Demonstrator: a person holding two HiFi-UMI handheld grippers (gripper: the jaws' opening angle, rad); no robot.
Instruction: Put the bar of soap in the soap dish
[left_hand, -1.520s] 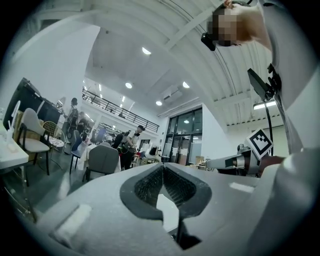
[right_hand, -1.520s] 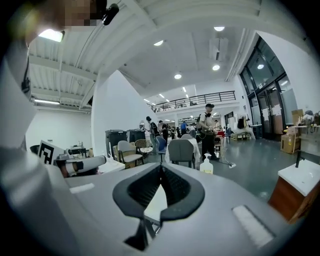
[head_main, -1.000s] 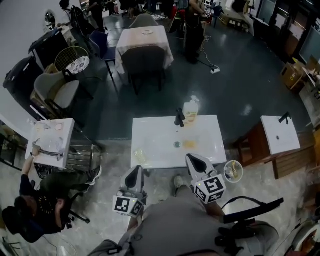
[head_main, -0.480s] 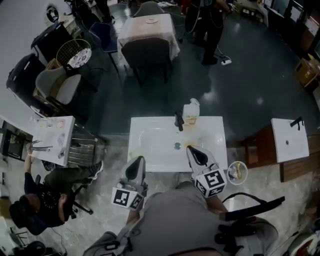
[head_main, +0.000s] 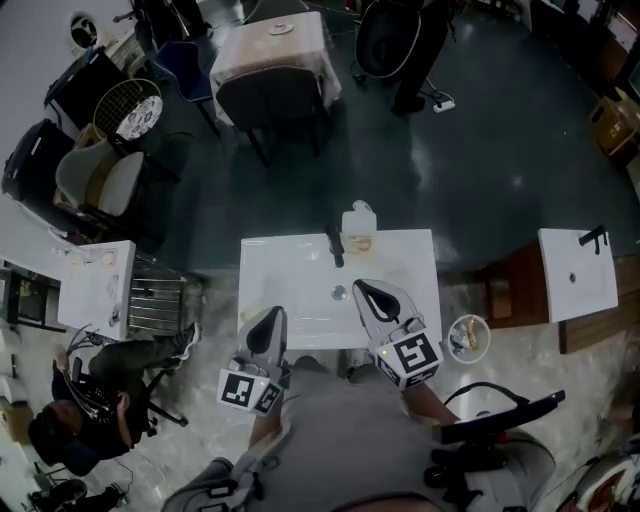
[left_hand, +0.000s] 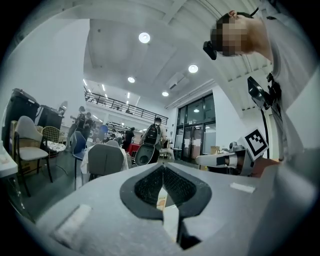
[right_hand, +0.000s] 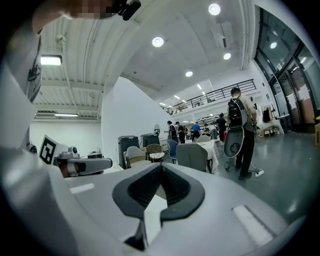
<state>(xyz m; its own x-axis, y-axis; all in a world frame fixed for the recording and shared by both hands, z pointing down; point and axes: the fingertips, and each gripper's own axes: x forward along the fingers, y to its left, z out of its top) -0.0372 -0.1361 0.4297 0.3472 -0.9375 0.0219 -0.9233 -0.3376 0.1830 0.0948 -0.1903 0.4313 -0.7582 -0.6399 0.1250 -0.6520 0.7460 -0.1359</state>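
White ceramic washbasin top (head_main: 300, 265) is lying just ahead of the person in the head view, with a black tap (head_main: 334, 245) and a pale pump bottle (head_main: 358, 228) standing at its far edge. Over its near edge the grey left gripper (head_main: 271, 316) and grey right gripper (head_main: 361, 288) are hovering. The bar of soap and the soap dish are not showing clearly and may be lying beneath the grippers.

Left gripper view: the jaws are pressing together on nothing and pointing level at grey chairs across a bright hall.

Right gripper view: these jaws are likewise meeting empty.

Approaching seems the step in hand. Tipping one gripper down, spreading its jaws and squeezing the soap gently should be working best, since soap slips.
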